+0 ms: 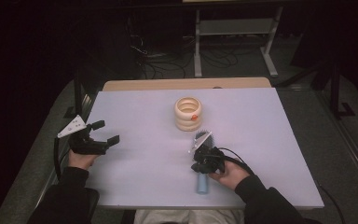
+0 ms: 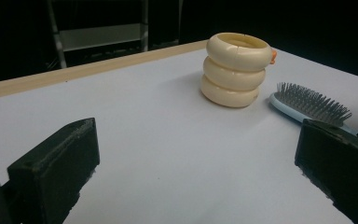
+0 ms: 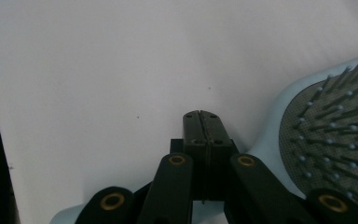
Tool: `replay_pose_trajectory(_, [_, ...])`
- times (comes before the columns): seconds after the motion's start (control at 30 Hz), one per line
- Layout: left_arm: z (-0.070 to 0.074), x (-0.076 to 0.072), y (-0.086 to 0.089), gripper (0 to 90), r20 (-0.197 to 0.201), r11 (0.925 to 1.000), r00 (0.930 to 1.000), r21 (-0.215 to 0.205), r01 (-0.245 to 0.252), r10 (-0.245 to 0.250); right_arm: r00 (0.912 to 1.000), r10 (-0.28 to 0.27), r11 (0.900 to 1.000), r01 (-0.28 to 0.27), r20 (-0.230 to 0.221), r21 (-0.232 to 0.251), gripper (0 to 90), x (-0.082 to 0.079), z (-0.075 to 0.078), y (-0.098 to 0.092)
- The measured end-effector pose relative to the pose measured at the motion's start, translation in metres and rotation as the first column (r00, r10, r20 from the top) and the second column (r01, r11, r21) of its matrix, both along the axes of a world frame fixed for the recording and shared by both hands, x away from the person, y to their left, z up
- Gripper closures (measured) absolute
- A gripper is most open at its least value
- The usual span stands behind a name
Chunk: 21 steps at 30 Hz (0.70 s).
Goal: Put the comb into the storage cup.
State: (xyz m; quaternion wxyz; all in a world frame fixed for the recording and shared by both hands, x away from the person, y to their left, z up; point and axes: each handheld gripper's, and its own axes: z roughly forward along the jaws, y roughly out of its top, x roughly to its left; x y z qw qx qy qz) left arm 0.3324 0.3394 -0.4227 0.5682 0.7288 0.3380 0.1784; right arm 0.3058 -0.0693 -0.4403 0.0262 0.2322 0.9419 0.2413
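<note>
A light-blue hairbrush (image 1: 202,185) with grey bristles lies on the white table (image 1: 135,116), its head (image 1: 204,137) pointing away from me. My right gripper (image 1: 199,148) rests over the brush's neck. In the right gripper view its jaws (image 3: 203,125) are pressed flat together with nothing seen between them, and the brush head (image 3: 335,140) lies beside them at the right. My left gripper (image 1: 104,132) is held over the table's left edge, open and empty; in its own view (image 2: 198,140) it faces the brush (image 2: 310,105).
A cream holder shaped like three stacked rings (image 1: 188,113) (image 2: 235,70), with a small orange spot, stands at mid-table just beyond the brush. A wooden strip (image 1: 186,84) runs along the far edge. Beyond it are dark floor, cables and a metal stand (image 1: 233,28).
</note>
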Motion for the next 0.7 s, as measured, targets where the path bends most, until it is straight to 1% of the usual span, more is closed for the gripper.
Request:
replay_pose_trajectory(0.13, [0.0, 0.0, 0.0, 0.0, -0.002, 1.0, 1.0, 0.002, 0.001, -0.001, 0.9999, -0.009, 0.999, 0.009, -0.007, -0.035, 88.4, 0.0, -0.002, -0.001])
replay_pose_trajectory(0.2, [0.0, 0.0, 0.0, 0.0, -0.002, 1.0, 1.0, 0.001, 0.001, -0.001, 0.9999, -0.008, 0.999, 0.007, -0.014, -0.033, 88.4, 0.0, -0.003, -0.004])
replay_pose_trajectory(0.53, [0.0, 0.0, 0.0, 0.0, -0.003, 1.0, 1.0, -0.001, 0.004, -0.004, 0.9996, -0.019, 0.999, 0.019, -0.02, -0.039, 88.4, 0.001, -0.002, -0.017])
replay_pose_trajectory(0.67, [0.0, 0.0, 0.0, 0.0, -0.003, 1.0, 1.0, -0.002, 0.006, -0.006, 0.9995, -0.024, 0.999, 0.023, -0.021, -0.044, 88.4, 0.001, -0.001, -0.022])
replay_pose_trajectory(0.7, [0.0, 0.0, 0.0, 0.0, -0.002, 1.0, 1.0, -0.002, 0.006, -0.006, 0.9996, -0.023, 0.999, 0.023, -0.015, -0.045, 88.4, 0.001, -0.001, -0.024])
